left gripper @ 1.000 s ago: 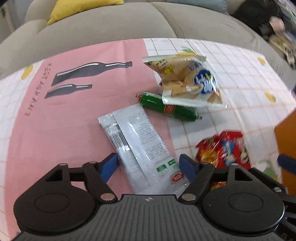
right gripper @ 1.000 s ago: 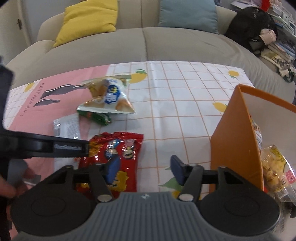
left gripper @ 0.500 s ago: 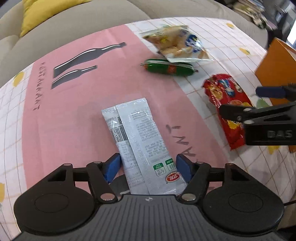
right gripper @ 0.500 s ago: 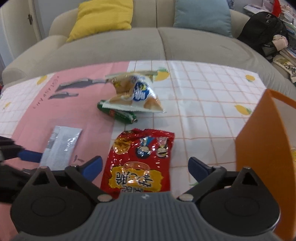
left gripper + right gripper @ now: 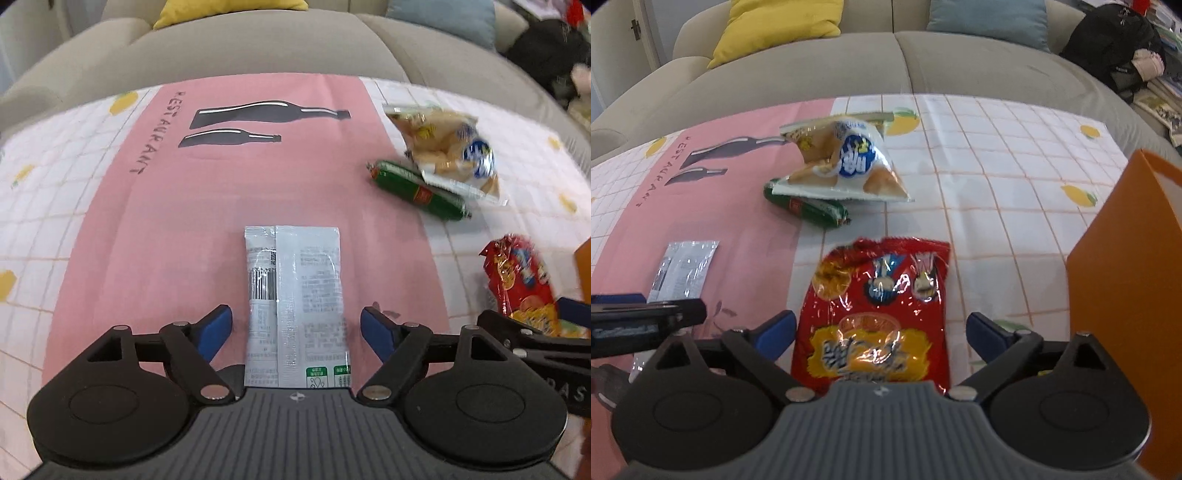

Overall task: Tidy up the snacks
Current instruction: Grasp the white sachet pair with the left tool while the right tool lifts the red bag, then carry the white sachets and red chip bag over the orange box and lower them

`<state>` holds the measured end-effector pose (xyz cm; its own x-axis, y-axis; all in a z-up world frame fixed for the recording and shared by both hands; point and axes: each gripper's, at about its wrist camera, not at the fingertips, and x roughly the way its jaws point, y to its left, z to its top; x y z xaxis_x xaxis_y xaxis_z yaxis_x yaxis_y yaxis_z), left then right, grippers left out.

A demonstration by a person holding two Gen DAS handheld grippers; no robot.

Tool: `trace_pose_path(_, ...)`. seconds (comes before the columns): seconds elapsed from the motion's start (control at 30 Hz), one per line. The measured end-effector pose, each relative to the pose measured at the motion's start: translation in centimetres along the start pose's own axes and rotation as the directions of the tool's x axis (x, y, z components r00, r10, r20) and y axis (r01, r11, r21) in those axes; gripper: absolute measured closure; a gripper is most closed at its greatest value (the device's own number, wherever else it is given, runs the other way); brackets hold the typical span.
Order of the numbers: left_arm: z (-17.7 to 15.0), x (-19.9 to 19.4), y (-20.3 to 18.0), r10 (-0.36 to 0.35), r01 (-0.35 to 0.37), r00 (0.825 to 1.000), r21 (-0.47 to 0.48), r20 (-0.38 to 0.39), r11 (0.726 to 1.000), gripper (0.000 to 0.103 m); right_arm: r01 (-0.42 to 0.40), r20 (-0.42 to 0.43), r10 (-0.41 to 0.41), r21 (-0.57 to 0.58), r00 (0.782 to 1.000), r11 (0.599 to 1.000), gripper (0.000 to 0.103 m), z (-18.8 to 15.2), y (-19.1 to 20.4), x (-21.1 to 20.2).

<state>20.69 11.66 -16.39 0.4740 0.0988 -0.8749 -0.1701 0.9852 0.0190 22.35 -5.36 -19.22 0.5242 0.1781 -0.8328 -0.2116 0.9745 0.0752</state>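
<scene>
Left gripper (image 5: pixel 296 328) fingers, just widened, straddle the silver packet (image 5: pixel 295 291) lying flat on the counter (image 5: pixel 155 236); right gripper (image 5: pixel 880 334) fingers spread around the red snack bag (image 5: pixel 882 306); orange box (image 5: pixel 1123 280) at 3 o'clock.

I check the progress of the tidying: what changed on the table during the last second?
The left gripper lined up over the silver packet and its jaws have just been opening, not yet gripping. The right gripper opened wide and came down astride the red snack bag. All packets, the green sausage and the orange box stayed put.
</scene>
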Motion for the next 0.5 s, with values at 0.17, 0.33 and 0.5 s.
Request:
trace_pose_path(0.17,-0.5,-0.2,0.0,-0.004,0.004,1.0,-0.012,0.018,1.0,0.022,-0.01,-0.032,0.011,0.017,0.999,1.0,0.009,-0.9,0.1,0.3)
trace_pose_path(0.33,-0.8,-0.7,0.3,-0.01,0.011,1.0,-0.025,0.016,1.0,0.045,-0.004,-0.03,0.004,0.013,1.0,1.0,0.024,-1.1,-0.1,-0.4)
trace_pose_path(0.5,-1.9,-1.6,0.4,-0.076,0.077,0.997,-0.071,0.017,0.995,0.048,-0.018,-0.043,0.019,0.015,0.999,1.0,0.028,-1.5,-0.3,-1.4)
